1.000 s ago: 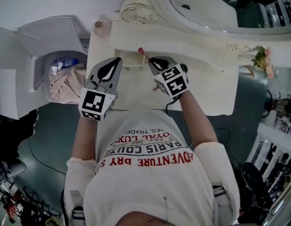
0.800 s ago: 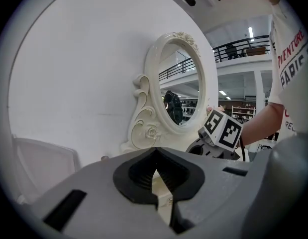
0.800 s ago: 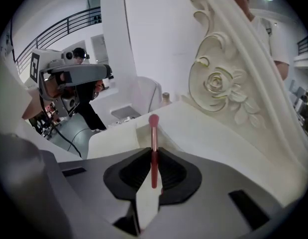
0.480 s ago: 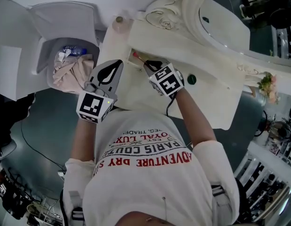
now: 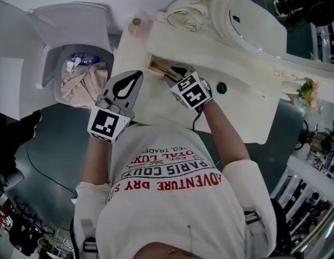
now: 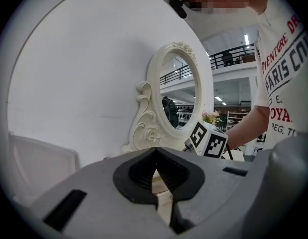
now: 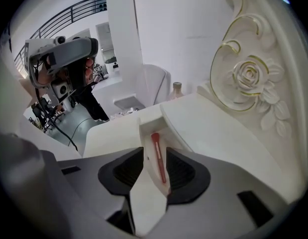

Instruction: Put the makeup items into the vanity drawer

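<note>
One red brush point(image 7: 157, 161) loose in vanity drawer point(image 7: 146, 128), between jaws of just-opened right tool point(image 5: 172, 75), left tool point(image 5: 136, 75) closed, empty

Bright, even light with soft shadows; both gripper views bulge and darken at the edges.

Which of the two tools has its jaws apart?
The right tool: its jaws have just opened; the red brush lies loose in the drawer, seen between them. The left tool has jaws meeting at the tips.
</note>
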Demonstrator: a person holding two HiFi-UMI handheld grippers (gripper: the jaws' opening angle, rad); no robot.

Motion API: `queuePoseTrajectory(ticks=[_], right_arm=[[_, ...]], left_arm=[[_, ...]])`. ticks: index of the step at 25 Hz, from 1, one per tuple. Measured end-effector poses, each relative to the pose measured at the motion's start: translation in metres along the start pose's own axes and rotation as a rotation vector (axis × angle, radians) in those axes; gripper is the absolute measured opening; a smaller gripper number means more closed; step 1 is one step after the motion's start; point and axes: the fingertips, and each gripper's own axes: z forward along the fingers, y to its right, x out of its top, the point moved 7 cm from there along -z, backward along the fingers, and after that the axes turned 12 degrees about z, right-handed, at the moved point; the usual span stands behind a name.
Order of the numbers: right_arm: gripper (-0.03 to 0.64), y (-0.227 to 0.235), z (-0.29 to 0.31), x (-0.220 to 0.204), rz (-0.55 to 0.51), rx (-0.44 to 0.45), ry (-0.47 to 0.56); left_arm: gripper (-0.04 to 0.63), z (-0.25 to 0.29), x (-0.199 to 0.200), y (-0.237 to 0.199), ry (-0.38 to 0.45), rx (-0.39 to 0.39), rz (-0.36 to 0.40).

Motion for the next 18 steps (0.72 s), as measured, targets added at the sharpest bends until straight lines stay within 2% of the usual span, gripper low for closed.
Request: queuePoseTrajectory(ticks=[7,14,18], right_arm=[[0.138,0.017,-0.032,-0.025,0.107,-0.092,0.061],[0.125,0.057,-0.077,-0.090,0.353,-0.227,0.109],[0.123,0.080,-0.096,-0.128,0.427,-0.301,0.110]], left_arm=[[0.002,0.020,0.010,0.005,0.035,-0.080,0.025],[0.002,0.062,0.025,0.033,0.044,-0.233,0.066],[0.002,0.087,0.029,0.060,0.032,-0.302,0.075]])
